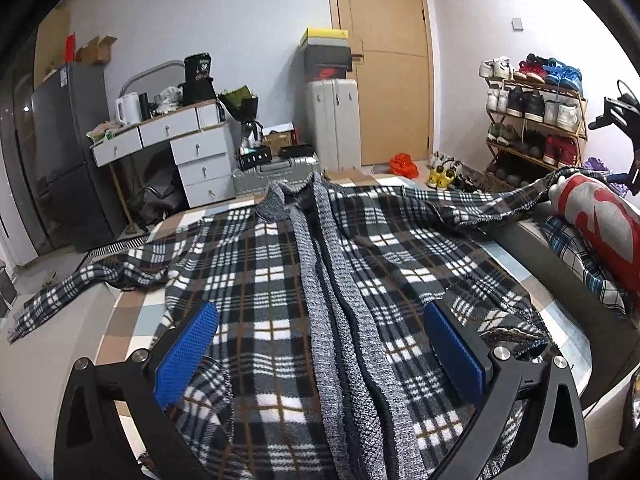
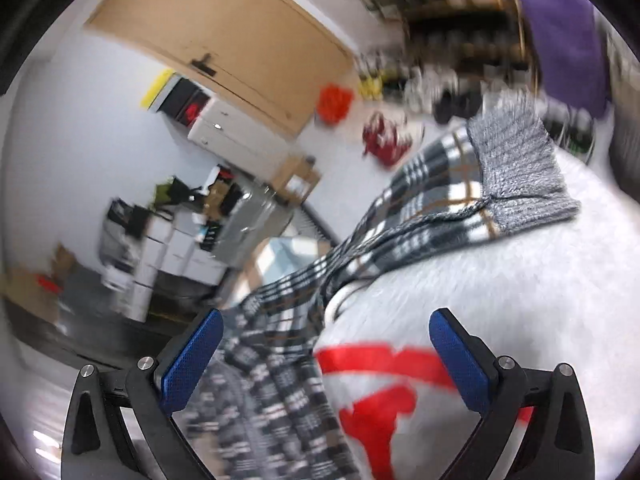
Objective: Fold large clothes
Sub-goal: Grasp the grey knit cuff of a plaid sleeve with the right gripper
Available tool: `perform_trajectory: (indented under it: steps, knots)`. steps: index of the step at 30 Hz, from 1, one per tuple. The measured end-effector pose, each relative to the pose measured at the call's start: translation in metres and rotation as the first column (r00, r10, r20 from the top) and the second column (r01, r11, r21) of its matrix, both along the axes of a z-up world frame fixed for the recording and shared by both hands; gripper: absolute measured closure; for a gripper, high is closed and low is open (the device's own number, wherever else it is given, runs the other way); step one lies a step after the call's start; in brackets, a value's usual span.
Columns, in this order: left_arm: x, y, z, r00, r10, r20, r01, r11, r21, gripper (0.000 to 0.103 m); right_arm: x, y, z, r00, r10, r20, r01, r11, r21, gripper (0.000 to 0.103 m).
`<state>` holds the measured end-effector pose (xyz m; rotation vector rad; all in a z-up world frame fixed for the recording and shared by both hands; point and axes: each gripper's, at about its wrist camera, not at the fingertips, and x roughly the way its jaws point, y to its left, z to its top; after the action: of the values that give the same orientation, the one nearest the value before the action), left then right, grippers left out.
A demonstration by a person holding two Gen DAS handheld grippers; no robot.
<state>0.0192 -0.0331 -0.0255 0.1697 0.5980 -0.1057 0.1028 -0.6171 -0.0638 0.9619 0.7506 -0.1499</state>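
Note:
A black, white and grey plaid cardigan [image 1: 248, 280] with grey knit trim lies spread face up on the bed [image 1: 124, 312]. Its left sleeve [image 1: 80, 284] hangs off the bed's left edge. Its right sleeve [image 1: 504, 200] stretches over a grey and red cushion [image 1: 600, 216]. My left gripper [image 1: 320, 316] hovers open over the cardigan's lower front, with nothing between its blue pads [image 1: 192, 344]. In the blurred right wrist view, my right gripper [image 2: 326, 324] is open above the same sleeve [image 2: 400, 216], whose grey cuff [image 2: 516, 172] rests on the cushion [image 2: 500, 304].
Beyond the bed stand a grey drawer desk [image 1: 176, 140], a dark fridge [image 1: 56, 148], suitcases [image 1: 332, 120], a wooden door [image 1: 388, 60] and a shoe rack [image 1: 536, 116]. A checked pillow [image 1: 576, 256] lies at the right. The other gripper's black frame [image 1: 624, 120] shows at the far right.

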Motion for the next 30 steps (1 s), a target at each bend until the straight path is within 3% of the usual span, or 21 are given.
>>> perform_trajectory:
  steps: [2,7,12,14,15,16,19,22,25,30]
  knots:
    - [0.002,-0.001,-0.001,1.0,-0.004,0.007,0.004,1.0,0.001,0.002,-0.002,-0.018,-0.005,0.997,-0.079,-0.008,0.079,0.997,-0.014,0.0]
    - [0.004,-0.003,-0.006,1.0,-0.011,0.019,0.011,1.0,0.012,0.002,0.007,-0.046,-0.029,0.989,-0.135,-0.053,0.139,0.986,0.087,0.0]
    - [0.009,-0.009,-0.01,1.0,-0.026,0.016,0.026,0.999,0.022,0.002,0.016,-0.062,-0.027,0.977,-0.195,-0.084,0.195,0.981,-0.01,0.002]
    - [0.01,-0.011,-0.011,0.999,-0.029,0.013,0.029,0.999,0.022,0.002,0.017,-0.063,-0.029,0.968,-0.232,-0.099,0.228,0.972,-0.053,0.016]
    - [0.01,-0.011,-0.011,0.999,-0.03,0.011,0.029,0.999,0.022,0.002,0.015,-0.064,-0.029,0.962,-0.253,-0.106,0.244,0.966,-0.085,0.034]
    - [0.011,-0.012,-0.011,1.0,-0.03,0.009,0.03,0.999,0.022,0.002,0.014,-0.064,-0.03,0.952,-0.28,-0.127,0.263,0.956,-0.133,0.059]
    - [0.012,-0.012,-0.012,0.999,-0.034,0.003,0.034,0.999,0.021,0.002,0.012,-0.065,-0.03,0.934,-0.318,-0.161,0.276,0.932,-0.236,0.083]
    - [0.011,-0.012,-0.012,0.999,-0.035,0.007,0.035,0.999,0.023,0.002,0.013,-0.059,-0.015,0.935,-0.329,-0.13,0.264,0.894,-0.361,0.092]
    - [0.011,-0.013,-0.012,0.999,-0.034,0.008,0.034,0.999,0.023,0.002,0.023,-0.04,0.015,0.946,-0.311,-0.086,0.218,0.813,-0.539,0.094]
    - [0.011,-0.011,-0.01,0.999,-0.019,0.028,0.019,0.999,0.031,0.002,0.04,-0.005,0.06,0.966,-0.258,0.009,0.199,0.722,-0.663,0.095]
